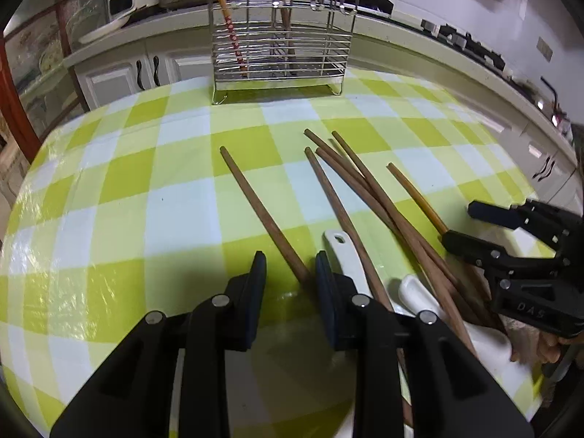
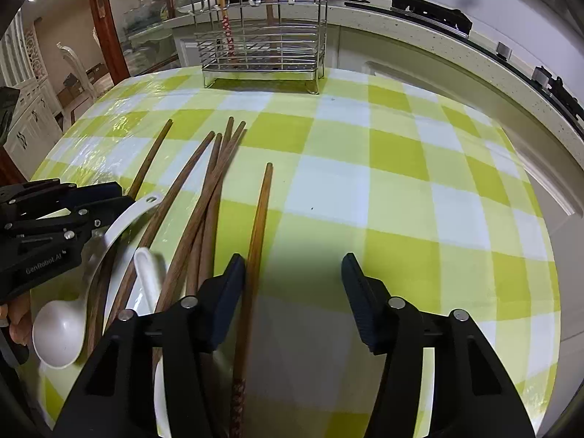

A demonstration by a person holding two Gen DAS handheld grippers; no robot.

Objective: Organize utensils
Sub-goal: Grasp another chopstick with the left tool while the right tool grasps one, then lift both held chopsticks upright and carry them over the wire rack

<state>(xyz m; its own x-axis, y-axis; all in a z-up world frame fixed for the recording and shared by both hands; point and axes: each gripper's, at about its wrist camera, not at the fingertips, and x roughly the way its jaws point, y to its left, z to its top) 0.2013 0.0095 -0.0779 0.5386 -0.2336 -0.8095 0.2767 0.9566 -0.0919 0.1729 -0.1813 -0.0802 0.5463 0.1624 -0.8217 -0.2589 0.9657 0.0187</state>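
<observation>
Kitchen cabinets and a pale counter run behind a worktop (image 1: 120, 182) covered in a green, white and yellow check cloth. At the worktop's far edge stands a wire utensil rack (image 1: 279, 36) on small feet; a yellow chopstick with a red patterned band (image 1: 230, 25) and a brown utensil handle stand upright inside it.

Toward the near edge, several brown chopsticks (image 1: 350, 179) lie fanned across the cloth, their near ends resting over a white plate (image 2: 160, 383). One brown chopstick (image 1: 262, 211) lies apart from the fan toward the left edge. A yellow-brown chopstick (image 2: 259, 226) with a patterned near end lies on the fan's right side. Two white spoons sit among them: a long-handled spoon (image 2: 58, 332) with a hole in its handle, and a shorter spoon (image 2: 146, 270) beside it.

The left tool (image 1: 290, 266) is part-way open, its jaws straddling the near end of the lone brown chopstick without closing on it; its right finger lies just beside the long-handled spoon's handle. The right tool (image 2: 294, 273) is spread wide and grips nothing, its left finger touching or just beside the yellow-brown chopstick, which runs between its jaws.
</observation>
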